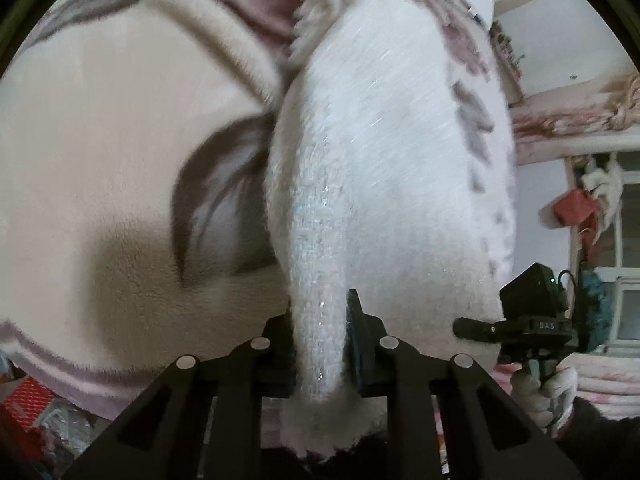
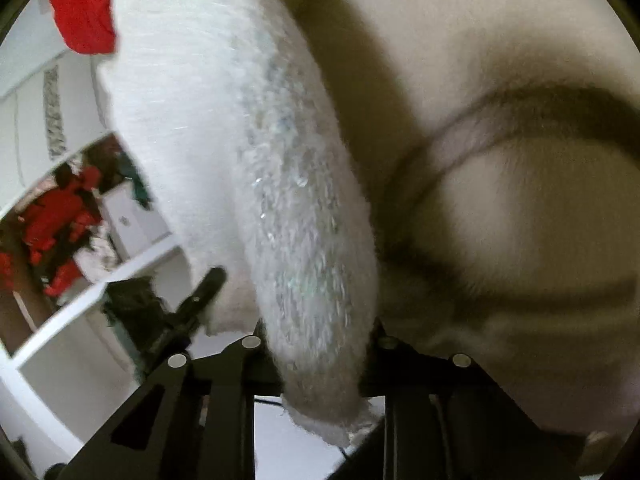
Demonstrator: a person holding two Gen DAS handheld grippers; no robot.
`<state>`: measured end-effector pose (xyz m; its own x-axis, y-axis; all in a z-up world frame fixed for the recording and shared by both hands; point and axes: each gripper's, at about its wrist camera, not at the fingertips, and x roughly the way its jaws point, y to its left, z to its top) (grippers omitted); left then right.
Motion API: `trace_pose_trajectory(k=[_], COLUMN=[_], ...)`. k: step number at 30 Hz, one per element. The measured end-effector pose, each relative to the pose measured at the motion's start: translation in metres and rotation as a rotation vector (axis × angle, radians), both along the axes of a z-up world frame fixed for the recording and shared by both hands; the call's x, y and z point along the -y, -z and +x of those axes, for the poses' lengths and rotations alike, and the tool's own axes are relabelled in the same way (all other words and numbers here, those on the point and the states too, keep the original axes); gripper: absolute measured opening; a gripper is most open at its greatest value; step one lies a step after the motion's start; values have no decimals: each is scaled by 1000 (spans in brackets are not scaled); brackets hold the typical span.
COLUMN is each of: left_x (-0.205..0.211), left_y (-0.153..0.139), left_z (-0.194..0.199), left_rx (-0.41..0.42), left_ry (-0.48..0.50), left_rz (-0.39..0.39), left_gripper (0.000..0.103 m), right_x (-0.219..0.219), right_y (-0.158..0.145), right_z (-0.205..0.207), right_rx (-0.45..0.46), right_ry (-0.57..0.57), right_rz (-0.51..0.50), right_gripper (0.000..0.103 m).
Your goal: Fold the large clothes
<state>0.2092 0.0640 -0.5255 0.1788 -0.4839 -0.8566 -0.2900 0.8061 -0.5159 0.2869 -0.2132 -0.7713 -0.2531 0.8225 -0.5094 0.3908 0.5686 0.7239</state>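
Observation:
A white fuzzy garment with glittery threads point(image 1: 360, 152) hangs lifted above a cream fleece blanket point(image 1: 100, 128). My left gripper point(image 1: 320, 344) is shut on a bunched edge of the garment, which fills the gap between its jaws. My right gripper point(image 2: 320, 356) is shut on another edge of the same garment point(image 2: 248, 152). The right gripper also shows in the left wrist view point(image 1: 520, 326), held by a gloved hand point(image 1: 548, 392) at the lower right. The left gripper shows in the right wrist view point(image 2: 204, 284) at the lower left, beside the cloth.
The cream blanket with grey-brown curved patterns point(image 2: 500, 200) lies below. A pink patterned bedcover point(image 1: 560, 120) and a window point(image 1: 624, 240) are at the right. Red clothes point(image 2: 60, 216) and white cabinets point(image 2: 136, 216) stand at the left. A red box point(image 1: 24, 400) lies at the lower left.

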Motion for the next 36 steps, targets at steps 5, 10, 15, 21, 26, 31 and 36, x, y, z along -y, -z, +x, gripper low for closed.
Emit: trace_pose_trajectory(k=[5, 10, 15, 21, 26, 31, 36], left_x=[-12, -47, -65, -83, -104, -137, -133], left_y=[-47, -61, -53, -10, -9, -65, -104], left_z=[35, 86, 168, 247, 292, 311, 294], left_rx=[80, 158, 176, 49, 8, 190, 277], left_ry=[-77, -129, -130, -132, -172, -241, -210], left_rz=[-82, -91, -58, -38, -87, 69, 263], left_gripper=[16, 16, 17, 18, 19, 80, 80], right_x=[12, 37, 43, 30, 12, 3, 13], right_y=[-71, -128, -149, -127, -80, -71, -52], right_z=[29, 85, 172, 271, 323, 344, 347], right_rx=[77, 137, 165, 121, -22, -37, -109], right_ry=[54, 113, 159, 215, 299, 337, 444], right_rz=[118, 186, 181, 138, 165, 155, 180], right_gripper=[22, 22, 22, 22, 22, 22, 22])
